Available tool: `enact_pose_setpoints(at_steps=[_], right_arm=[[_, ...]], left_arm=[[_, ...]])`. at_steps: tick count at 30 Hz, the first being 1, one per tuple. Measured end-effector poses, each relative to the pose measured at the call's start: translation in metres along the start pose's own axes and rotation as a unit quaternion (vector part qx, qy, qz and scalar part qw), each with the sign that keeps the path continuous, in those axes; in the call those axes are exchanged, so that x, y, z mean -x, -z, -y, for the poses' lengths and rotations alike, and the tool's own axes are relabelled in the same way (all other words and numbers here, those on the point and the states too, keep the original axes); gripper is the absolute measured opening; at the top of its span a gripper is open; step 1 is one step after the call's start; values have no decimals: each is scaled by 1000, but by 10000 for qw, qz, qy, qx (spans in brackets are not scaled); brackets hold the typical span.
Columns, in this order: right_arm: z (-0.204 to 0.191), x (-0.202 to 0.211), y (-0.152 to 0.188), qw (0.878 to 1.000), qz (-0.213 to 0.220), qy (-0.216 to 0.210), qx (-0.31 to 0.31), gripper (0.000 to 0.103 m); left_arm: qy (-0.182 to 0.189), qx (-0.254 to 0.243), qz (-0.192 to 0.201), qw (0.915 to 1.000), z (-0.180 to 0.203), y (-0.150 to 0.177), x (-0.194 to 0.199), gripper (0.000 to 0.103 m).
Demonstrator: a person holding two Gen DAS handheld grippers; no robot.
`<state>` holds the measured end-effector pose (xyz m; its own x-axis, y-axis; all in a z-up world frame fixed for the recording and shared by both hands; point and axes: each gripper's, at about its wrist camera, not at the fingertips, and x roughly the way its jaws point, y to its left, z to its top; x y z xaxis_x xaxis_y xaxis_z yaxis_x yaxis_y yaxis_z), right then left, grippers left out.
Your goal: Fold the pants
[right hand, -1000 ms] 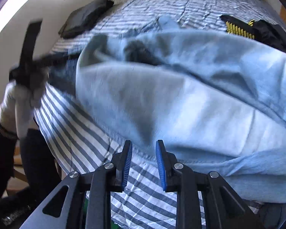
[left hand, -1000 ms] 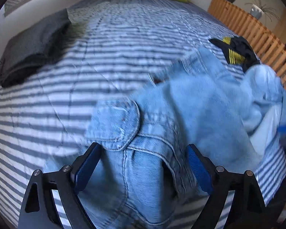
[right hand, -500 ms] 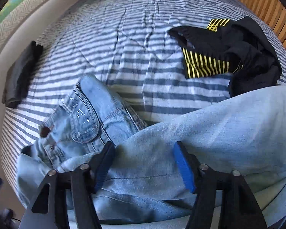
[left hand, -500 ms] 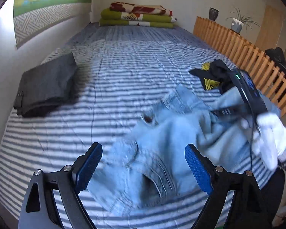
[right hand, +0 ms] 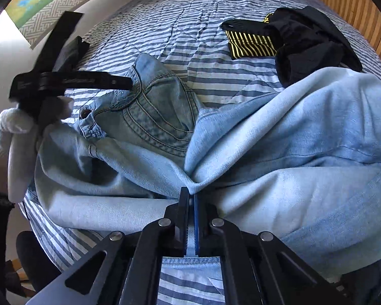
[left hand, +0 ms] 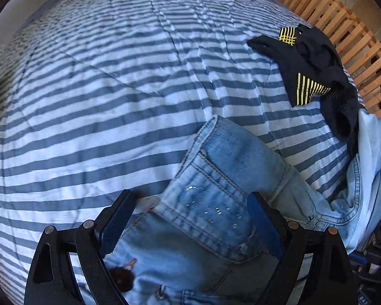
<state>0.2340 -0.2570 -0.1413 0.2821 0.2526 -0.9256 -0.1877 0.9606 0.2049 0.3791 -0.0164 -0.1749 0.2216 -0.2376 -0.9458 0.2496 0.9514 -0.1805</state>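
Observation:
Light blue jeans point(left hand: 216, 178) lie crumpled near the front edge of the striped bed point(left hand: 101, 106). My left gripper point(left hand: 190, 216) points down over the waistband and back pocket, jaws wide open, denim lying between the fingers without being pinched. A white-gloved hand point(right hand: 12, 132) holds that gripper at the left of the right wrist view. The right gripper point(right hand: 190, 195) is shut on a pinched fold of the jeans point(right hand: 292, 132) leg fabric, which bunches up from the pads.
A black garment with yellow stripes point(left hand: 315, 71) point(right hand: 292, 40) lies beyond the jeans to the right. A wooden slatted rail point(left hand: 343, 33) runs along the bed's right side. A folded dark garment point(right hand: 75, 47) rests at the left edge by the wall.
The right gripper's jaws went from open over the leg fabric to shut on a fold of it. The left gripper dropped from a high view down over the waistband, staying open.

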Motion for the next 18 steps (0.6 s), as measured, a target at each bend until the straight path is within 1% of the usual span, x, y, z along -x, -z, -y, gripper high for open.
enact_pose_setpoints(at_steps=[2, 4, 5, 6, 8, 9, 10, 11, 12, 13, 15, 17, 18], right_arm=[[4, -1, 3, 10000, -45, -13, 13, 1], [7, 2, 6, 9999, 8, -137, 40, 1], [10, 5, 7, 9999, 42, -160, 29, 1], [12, 8, 8, 9998, 98, -193, -4, 1], [17, 18, 7, 9995, 211, -227, -6, 3], [19, 24, 5, 9994, 268, -205, -9, 7], [22, 30, 3, 9992, 357, -184, -25, 17], [26, 38, 1, 9987, 477, -166, -49, 24], [29, 46, -2, 9980, 607, -124, -80, 39], [31, 54, -4, 9972, 744, -66, -88, 48], [31, 67, -11, 9954, 950, 128, 51, 49], [25, 76, -19, 9915, 1161, 484, 345, 50], [21, 79, -23, 9891, 1248, 629, 459, 52]], left_arm=[[-161, -43, 302, 9994, 7, 3, -3, 91], [-218, -251, 485, 9983, 16, 8, 1, 72], [-257, -282, 550, 9978, 17, 10, 5, 56], [-226, -193, 587, 9978, 15, 12, 9, 36], [34, 119, 653, 9978, 6, 16, 19, 22], [188, 260, 736, 9968, 0, 19, 27, 19], [312, 358, 851, 9952, -5, 22, 36, 18], [394, 436, 1007, 9932, -11, 28, 51, 17], [425, 487, 1173, 9910, -15, 32, 65, 16], [409, 548, 1367, 9882, -18, 38, 82, 16], [395, 762, 1810, 9797, -31, 56, 120, 15], [342, 931, 2241, 9695, -47, 72, 160, 14], [310, 1041, 2431, 9639, -57, 82, 180, 14]])
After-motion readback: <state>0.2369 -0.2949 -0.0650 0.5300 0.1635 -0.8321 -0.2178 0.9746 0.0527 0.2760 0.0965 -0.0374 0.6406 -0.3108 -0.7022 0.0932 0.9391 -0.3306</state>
